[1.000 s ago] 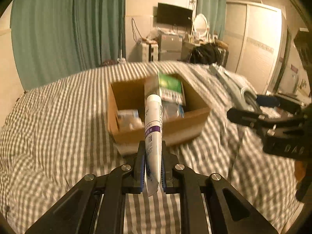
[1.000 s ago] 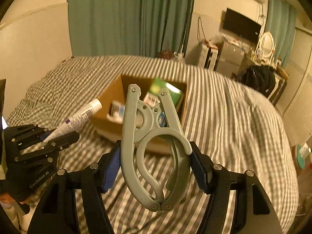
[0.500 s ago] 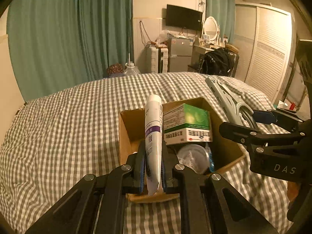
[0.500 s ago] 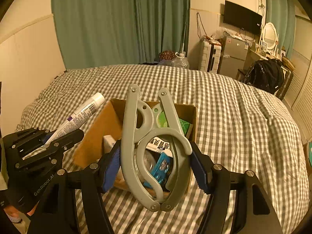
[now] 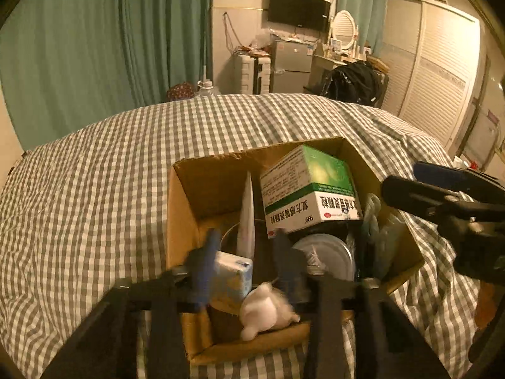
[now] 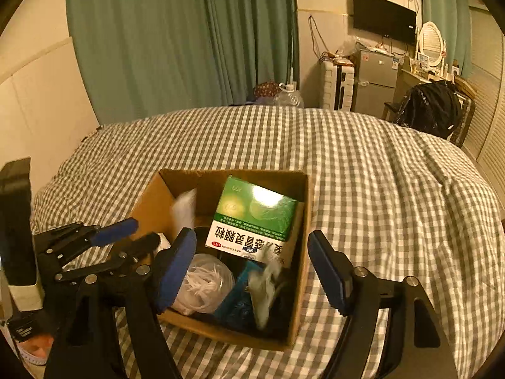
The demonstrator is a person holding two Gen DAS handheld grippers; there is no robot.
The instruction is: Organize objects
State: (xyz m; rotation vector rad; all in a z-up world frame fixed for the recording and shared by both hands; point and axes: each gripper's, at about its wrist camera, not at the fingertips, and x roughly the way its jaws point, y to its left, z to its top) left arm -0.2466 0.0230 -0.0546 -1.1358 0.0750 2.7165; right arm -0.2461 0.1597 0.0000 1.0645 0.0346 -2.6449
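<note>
Both claws spread apart and empty above the open brown cardboard box [image 6: 303, 208], apparently to let their loads drop in: left gripper [image 5: 247, 257] over the near-left corner, right gripper [image 6: 252, 271] over the near-right side. Half a second ago, clamped on a white toothpaste tube [image 5: 246, 218] and a grey-green plastic clip hanger [image 6: 266, 287]; now both blurred inside, mid-fall or just landed, tube standing beside the green-and-white medicine carton [image 5: 311, 189]. Beyond, grey-and-white checked bedcover [image 6: 378, 170], teal curtains [image 6: 176, 38].
</note>
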